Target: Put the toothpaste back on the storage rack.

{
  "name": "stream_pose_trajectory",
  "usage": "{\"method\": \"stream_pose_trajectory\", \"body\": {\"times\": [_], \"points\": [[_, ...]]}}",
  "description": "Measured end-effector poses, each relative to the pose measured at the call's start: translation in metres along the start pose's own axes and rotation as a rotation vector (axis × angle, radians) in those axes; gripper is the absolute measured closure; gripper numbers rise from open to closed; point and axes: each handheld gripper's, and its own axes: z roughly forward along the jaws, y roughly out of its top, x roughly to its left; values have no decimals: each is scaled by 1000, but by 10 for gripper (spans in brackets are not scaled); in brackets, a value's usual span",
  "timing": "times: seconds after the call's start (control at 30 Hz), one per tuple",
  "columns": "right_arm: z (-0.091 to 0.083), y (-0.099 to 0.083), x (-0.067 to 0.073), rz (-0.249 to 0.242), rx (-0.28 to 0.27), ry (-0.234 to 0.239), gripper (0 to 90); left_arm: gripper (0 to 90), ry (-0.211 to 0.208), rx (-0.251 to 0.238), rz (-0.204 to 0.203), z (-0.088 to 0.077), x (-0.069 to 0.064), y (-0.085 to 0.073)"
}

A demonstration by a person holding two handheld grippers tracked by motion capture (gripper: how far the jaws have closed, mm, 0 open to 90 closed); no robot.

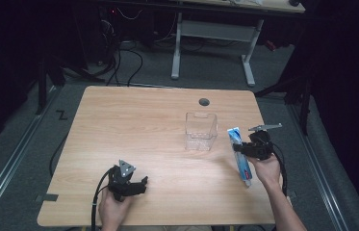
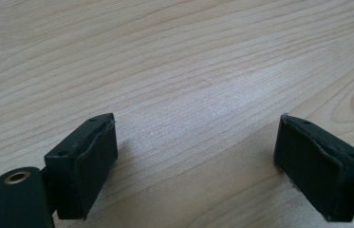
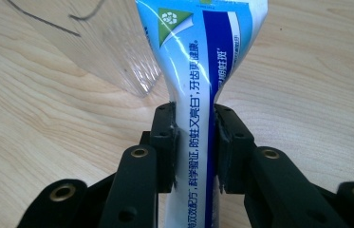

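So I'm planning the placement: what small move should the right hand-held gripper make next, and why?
Probably carry the toothpaste tube left toward the clear container. The right hand-held gripper is already clamped on the tube, and the container stands open-topped just beside it.

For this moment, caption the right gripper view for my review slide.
Right tool clamps a blue-and-white toothpaste tube, clear plastic container behind it.

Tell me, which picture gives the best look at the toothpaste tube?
The right gripper view: the toothpaste tube is close, its print readable, pinched between the right gripper. The high view shows the whole tube, small, beside the clear container. The left gripper view looks at bare table.
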Motion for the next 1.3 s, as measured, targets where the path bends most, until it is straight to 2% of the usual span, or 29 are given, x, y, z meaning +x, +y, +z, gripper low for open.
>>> {"method": "stream_pose_trajectory", "body": {"times": [0.37, 1.3], "points": [[-17, 6, 9, -28, -59, 29, 725, 148, 0, 0, 0, 0, 0, 0], [-35, 23, 28, -83, -144, 84, 730, 148, 0, 0, 0, 0, 0, 0]]}}
